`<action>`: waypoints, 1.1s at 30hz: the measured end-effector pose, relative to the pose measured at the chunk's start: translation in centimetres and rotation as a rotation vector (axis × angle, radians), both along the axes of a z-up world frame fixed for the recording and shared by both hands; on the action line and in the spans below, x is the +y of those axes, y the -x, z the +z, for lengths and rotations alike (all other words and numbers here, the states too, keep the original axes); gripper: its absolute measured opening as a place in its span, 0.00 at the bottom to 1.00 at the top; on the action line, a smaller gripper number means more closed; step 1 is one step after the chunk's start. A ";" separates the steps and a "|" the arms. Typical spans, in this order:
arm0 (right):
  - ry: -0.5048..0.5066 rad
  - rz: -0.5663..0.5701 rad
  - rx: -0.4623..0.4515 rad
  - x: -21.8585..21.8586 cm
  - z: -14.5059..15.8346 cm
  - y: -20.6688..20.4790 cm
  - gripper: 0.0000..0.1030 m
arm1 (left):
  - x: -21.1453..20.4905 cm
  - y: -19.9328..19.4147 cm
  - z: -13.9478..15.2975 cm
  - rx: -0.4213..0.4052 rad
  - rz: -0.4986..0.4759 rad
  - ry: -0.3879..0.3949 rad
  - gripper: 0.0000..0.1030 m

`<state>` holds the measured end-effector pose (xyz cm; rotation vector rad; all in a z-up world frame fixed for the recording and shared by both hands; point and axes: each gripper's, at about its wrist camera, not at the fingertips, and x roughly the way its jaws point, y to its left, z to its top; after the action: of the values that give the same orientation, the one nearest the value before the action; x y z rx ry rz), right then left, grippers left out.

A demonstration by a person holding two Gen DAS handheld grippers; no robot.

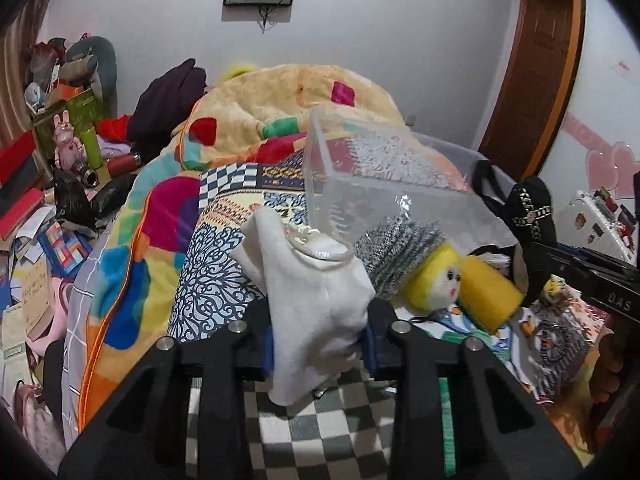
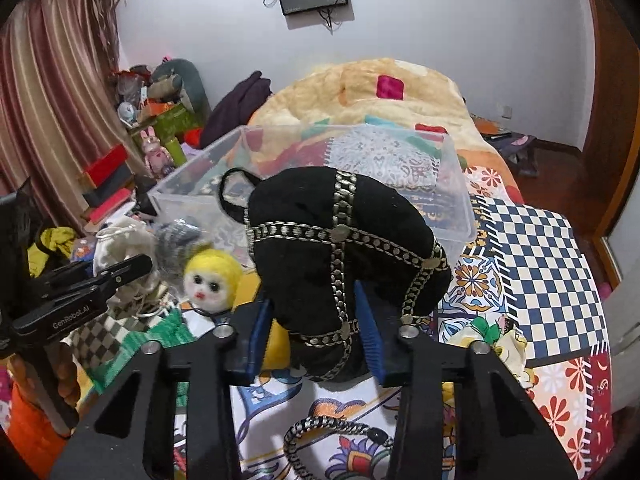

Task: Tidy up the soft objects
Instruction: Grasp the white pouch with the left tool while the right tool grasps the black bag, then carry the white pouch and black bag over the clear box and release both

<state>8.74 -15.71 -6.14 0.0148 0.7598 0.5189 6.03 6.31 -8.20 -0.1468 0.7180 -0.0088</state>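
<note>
My left gripper (image 1: pixel 318 344) is shut on a white drawstring cloth pouch (image 1: pixel 312 300) and holds it above the bed, just left of a clear plastic bin (image 1: pixel 360 168). My right gripper (image 2: pixel 316 336) is shut on a black pouch with gold chain trim (image 2: pixel 340 240) and holds it up in front of the clear bin (image 2: pixel 456 184). The black pouch also shows in the left wrist view (image 1: pixel 528 216). A yellow-haired doll (image 1: pixel 440 276) with a grey knit hat lies on the bed by the bin; it also shows in the right wrist view (image 2: pixel 210 280).
The bed carries a patchwork sheet (image 2: pixel 540 264) and a heaped colourful blanket (image 1: pixel 280 92). A cluttered side table (image 1: pixel 72 132) with boxes and bottles stands at the left. A braided strap (image 2: pixel 320 440) lies on the sheet below my right gripper. A wooden door (image 1: pixel 536 68) is at the right.
</note>
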 end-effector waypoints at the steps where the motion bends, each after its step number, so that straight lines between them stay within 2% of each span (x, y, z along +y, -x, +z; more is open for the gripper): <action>1: -0.008 0.002 -0.005 -0.3 0.2 0.1 0.27 | -0.1 0.3 0.3 -0.008 -0.003 -0.005 0.28; 3: -0.021 0.007 -0.012 -0.6 0.4 0.2 0.19 | -0.4 0.6 0.9 -0.026 -0.004 -0.020 0.25; 6: -0.034 0.000 -0.024 -0.9 0.9 0.4 0.16 | -0.7 1.4 2.0 -0.061 -0.007 -0.032 0.25; 16: -0.073 -0.007 -0.123 -2.0 4.0 2.1 0.15 | -1.8 2.5 6.1 -0.176 -0.042 -0.023 0.24; 20: -0.078 -0.012 -0.175 -2.3 5.6 2.3 0.15 | -2.1 1.7 7.5 -0.211 -0.062 -0.017 0.24; 24: -0.070 -0.023 -0.214 -2.6 6.6 1.9 0.15 | -2.6 0.5 8.8 -0.243 -0.070 -0.045 0.24; 29: -0.073 -0.046 -0.218 -2.6 7.2 0.1 0.15 | -3.3 -1.5 9.6 -0.260 -0.080 -0.073 0.24; 33: -0.086 -0.047 -0.203 -2.4 7.1 -1.6 0.15 | -3.9 -3.5 9.5 -0.237 -0.090 -0.078 0.24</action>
<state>10.34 -18.13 0.97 0.0586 0.5370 0.4999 9.57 2.41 1.31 -0.0372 0.4869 -0.0832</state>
